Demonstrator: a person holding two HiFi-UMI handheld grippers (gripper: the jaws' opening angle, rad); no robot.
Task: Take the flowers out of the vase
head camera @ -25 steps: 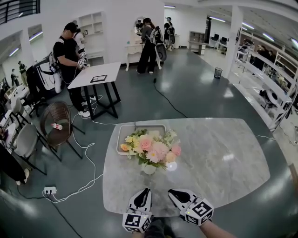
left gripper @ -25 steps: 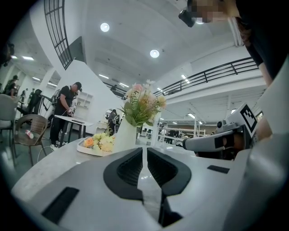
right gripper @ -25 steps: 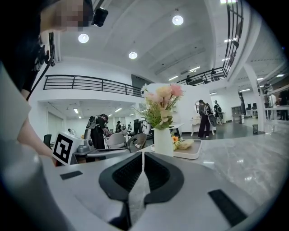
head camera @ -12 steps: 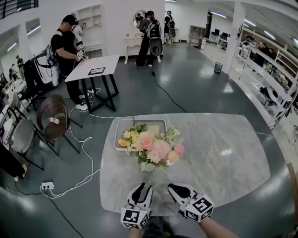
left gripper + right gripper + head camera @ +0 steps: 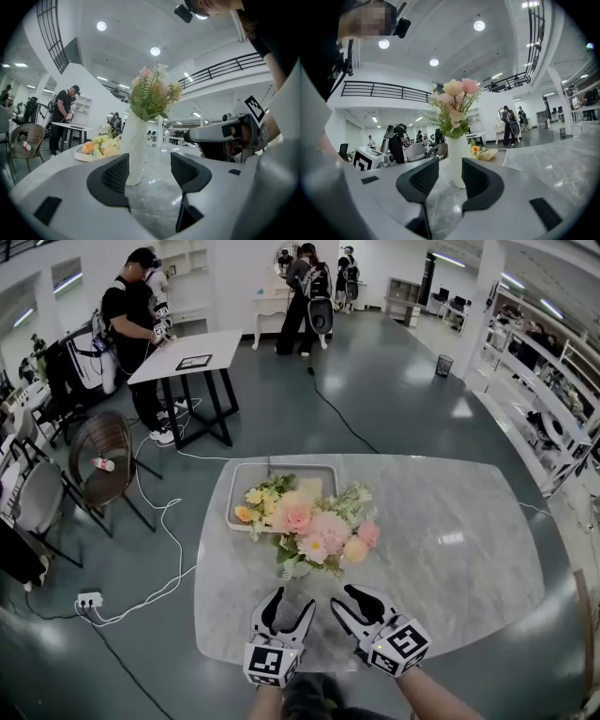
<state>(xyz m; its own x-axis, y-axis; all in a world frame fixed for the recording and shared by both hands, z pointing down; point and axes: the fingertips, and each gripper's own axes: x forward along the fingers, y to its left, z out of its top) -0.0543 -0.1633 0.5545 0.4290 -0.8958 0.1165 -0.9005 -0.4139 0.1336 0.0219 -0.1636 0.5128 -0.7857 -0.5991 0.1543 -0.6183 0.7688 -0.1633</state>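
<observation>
A bouquet of pink, peach and white flowers [image 5: 314, 526] stands in a tall white vase [image 5: 136, 150] on the grey marble table [image 5: 450, 549]. Both grippers hover over the table's near edge, short of the vase. My left gripper [image 5: 289, 604] has just been opening its jaws, which now stand wide with nothing between them; the vase is ahead of its left jaw. My right gripper [image 5: 349, 601] has also just been opening and holds nothing. The vase [image 5: 457, 159] stands straight ahead of that gripper's gap.
A white tray [image 5: 236, 495] behind the vase holds yellow and orange flowers [image 5: 258, 502]. Beyond the table stand a wicker chair [image 5: 101, 460], a white desk [image 5: 183, 357] with a person beside it, and floor cables with a power strip [image 5: 89, 599].
Both grippers have moved forward over the table edge toward the vase. Both pairs of jaws went from shut to open, the left first.
</observation>
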